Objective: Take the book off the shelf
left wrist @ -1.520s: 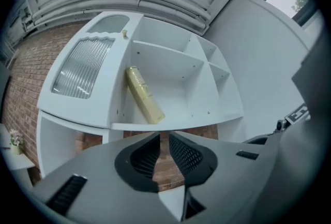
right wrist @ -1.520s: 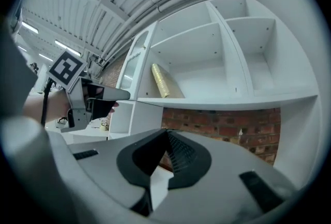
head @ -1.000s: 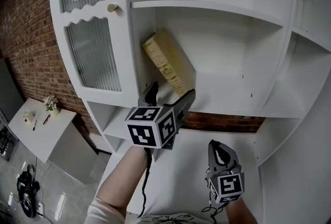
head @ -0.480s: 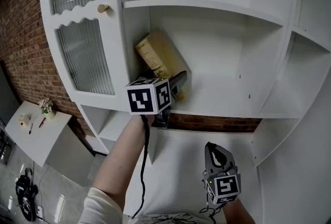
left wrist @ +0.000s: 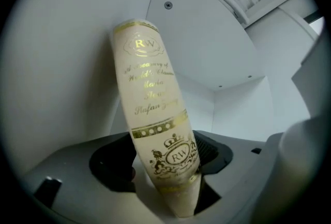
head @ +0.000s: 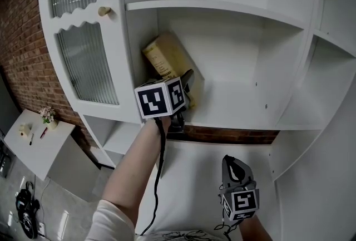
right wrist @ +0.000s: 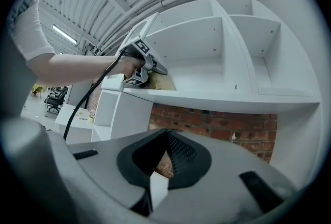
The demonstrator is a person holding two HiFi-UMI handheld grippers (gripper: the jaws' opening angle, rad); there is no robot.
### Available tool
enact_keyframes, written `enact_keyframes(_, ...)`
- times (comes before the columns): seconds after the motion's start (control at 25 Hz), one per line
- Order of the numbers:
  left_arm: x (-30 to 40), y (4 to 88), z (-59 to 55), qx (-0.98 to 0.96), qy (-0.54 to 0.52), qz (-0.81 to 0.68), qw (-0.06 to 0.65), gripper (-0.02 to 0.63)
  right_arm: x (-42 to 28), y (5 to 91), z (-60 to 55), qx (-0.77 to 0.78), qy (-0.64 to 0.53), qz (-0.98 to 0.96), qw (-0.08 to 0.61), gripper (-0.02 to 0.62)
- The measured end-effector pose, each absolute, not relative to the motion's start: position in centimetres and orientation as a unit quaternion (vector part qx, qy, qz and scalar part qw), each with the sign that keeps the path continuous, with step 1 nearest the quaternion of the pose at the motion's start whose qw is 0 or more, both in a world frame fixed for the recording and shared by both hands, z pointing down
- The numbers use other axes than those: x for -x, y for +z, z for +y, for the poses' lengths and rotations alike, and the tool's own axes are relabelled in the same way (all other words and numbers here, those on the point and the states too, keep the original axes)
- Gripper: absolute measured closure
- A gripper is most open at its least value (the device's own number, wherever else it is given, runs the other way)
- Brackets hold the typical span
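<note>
left fingers closed on the foot of the book's spine

the left gripper (left wrist: 173, 166) has its fingers (left wrist: 209, 148) closed on the lower end of the book (left wrist: 150, 99), a cream volume with gilt lettering down its spine. from between the fingers the spine rises and leans off to their left, toward the side wall of its compartment in the shelf (head: 239, 103). the very foot of the spine drops below the finger pads and is cut off there. the gilt title is too soft to read beyond an "rw" crest. in the head view the marker cube and the person's hand cover the hold itself, so only the upper part of the book shows, above and beyond the fingertips. whether the book's bottom edge touches the shelf board cannot be told.

the right gripper (right wrist: 159, 168) hangs well below the left fingers and to their right. its fingers (right wrist: 181, 151) stand a narrow slit apart with nothing held, and a brick wall (right wrist: 217, 124) shows through the gap. just left of the left fingers stands a cabinet door (head: 86, 64) with ribbed glass.
</note>
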State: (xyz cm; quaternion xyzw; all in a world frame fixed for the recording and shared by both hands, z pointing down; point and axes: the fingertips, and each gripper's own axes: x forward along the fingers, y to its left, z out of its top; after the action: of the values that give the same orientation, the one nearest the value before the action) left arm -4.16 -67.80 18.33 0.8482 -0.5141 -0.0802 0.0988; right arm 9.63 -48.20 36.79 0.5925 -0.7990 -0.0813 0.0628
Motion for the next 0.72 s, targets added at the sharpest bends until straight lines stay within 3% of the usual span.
enact_keyframes(0.28,5.1,17.6,-66.2,-0.835,-0.085,-0.543,0.037,0.387,-9.7,36.8,-47.6,-0.587,-0.081,-0.803,0.064,0.591)
enact_keyframes(0.72,6.5,16.3,-60.3,-0.827,-0.098,-0.55,-0.064,0.397,-9.4,37.8,-44.6,-0.595,-0.07,-0.796,0.081,0.591)
